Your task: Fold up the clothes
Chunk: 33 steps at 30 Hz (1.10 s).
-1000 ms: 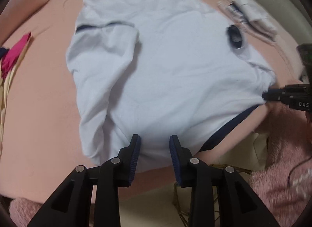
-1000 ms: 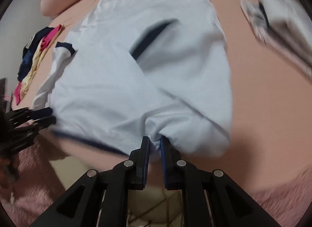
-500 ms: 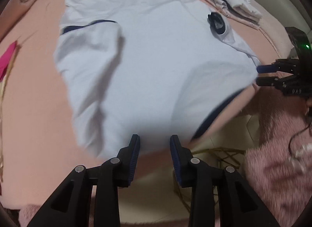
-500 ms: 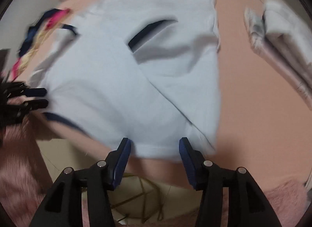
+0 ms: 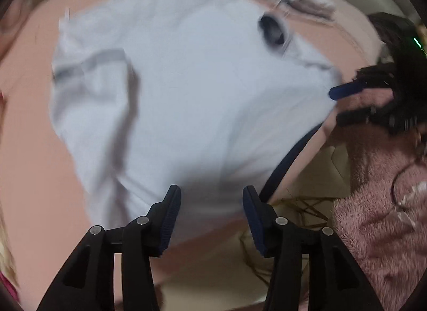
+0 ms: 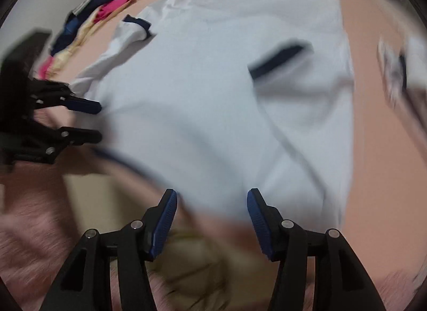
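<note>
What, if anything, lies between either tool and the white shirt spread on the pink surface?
Nothing visible does. The left tool, its jaws opening, and the open right tool both hang at the near edge of the white shirt with only bare fabric ahead; the colourful clothes pile lies off to the side.

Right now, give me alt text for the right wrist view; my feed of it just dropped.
A white shirt with navy trim lies spread on a peach-covered surface, its near edge between the right gripper's open fingers. The left gripper sits open at the shirt's left edge; colourful clothes lie beyond.
</note>
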### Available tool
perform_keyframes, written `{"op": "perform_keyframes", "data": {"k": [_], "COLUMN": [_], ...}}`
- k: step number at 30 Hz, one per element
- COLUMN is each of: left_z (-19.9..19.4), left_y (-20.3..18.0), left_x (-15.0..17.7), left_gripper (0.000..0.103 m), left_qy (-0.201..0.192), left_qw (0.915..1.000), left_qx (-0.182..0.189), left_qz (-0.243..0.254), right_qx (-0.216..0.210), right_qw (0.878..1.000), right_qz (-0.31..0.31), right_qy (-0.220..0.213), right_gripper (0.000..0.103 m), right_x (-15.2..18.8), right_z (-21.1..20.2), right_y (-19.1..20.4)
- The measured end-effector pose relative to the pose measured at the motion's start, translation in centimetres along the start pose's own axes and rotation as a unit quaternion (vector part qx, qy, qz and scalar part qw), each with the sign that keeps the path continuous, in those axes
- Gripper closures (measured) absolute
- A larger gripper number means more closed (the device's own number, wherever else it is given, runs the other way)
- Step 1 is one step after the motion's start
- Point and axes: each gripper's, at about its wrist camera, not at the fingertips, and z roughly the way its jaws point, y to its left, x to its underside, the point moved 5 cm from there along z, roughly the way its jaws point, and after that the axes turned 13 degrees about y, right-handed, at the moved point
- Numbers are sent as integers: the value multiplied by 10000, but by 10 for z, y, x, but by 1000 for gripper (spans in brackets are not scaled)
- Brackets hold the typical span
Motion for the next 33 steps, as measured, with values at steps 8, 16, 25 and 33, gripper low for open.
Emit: {"op": "perform_keyframes", "data": {"k": [8,16,25,33], "left_z": [25,-25,44,53], "left_y": [24,50,219,294], "left_x": [-118,-108,-227,-307], "left_gripper": [57,56,55,37], "left_qy": [-318,-690,-40,-577], "left_qw": [9990,9896,9865,9886], "left_qx": [-257,-470,-1625,-1111], "left_qz": [202,1168,210,-833], "right_qx": [-29,346,1158,1458], "right_qw": [9921,9927,9886,9840], "right_qz": [306,-1136,-556,299], "right_qy": [-1216,-224,-784,-977], "right_gripper": [43,44,42,42], "right_x": [-112,-98,-289,-335], "right_z": [-57,-47,-51,-25], "right_y": [-42,-39,-114,-195]}}
